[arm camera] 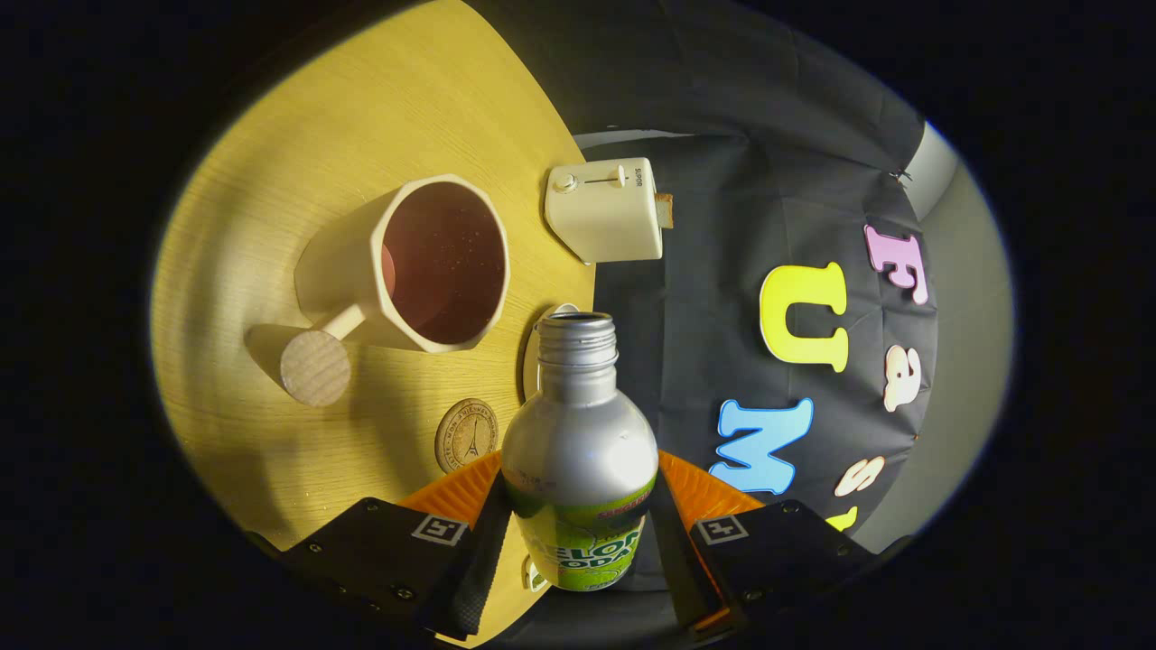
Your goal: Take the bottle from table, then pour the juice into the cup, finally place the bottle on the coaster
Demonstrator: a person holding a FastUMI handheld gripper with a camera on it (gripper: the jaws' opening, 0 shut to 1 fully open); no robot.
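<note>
at the left of the frame you have the worktop (271, 226), tilted steeply because the tool is rolled over. on it, left of centre, sits the cup (424, 266), pale and faceted, with a wooden knob on its handle; it looks to hold dark liquid already, though you cannot tell how full it is. below it, lower centre-left and just ahead of the left finger, lies the coaster (466, 435), a small round disc, bare.

at centre, the bottle (580, 442) is clamped between the fingers of your tool (578, 533), both pads pressing on its labelled lower body. its cap is off and the open neck points up the frame, passing just beside the cup's rim, not over it. behind the neck a white rim peeks out; you cannot tell what it is. above and slightly right, the toaster (607, 209) stands at the worktop's edge.

the bottle reads as thin metal: stiff, smooth, likely slippery, and probably light if much has gone out. your hold low on the body is a fair one; keep the pressure even so it does not twist. judging by the dark cup, pouring may be largely done, and the coaster is the next target. set the base flat there; the disc is small and an off-centre landing could tip the bottle.
</note>
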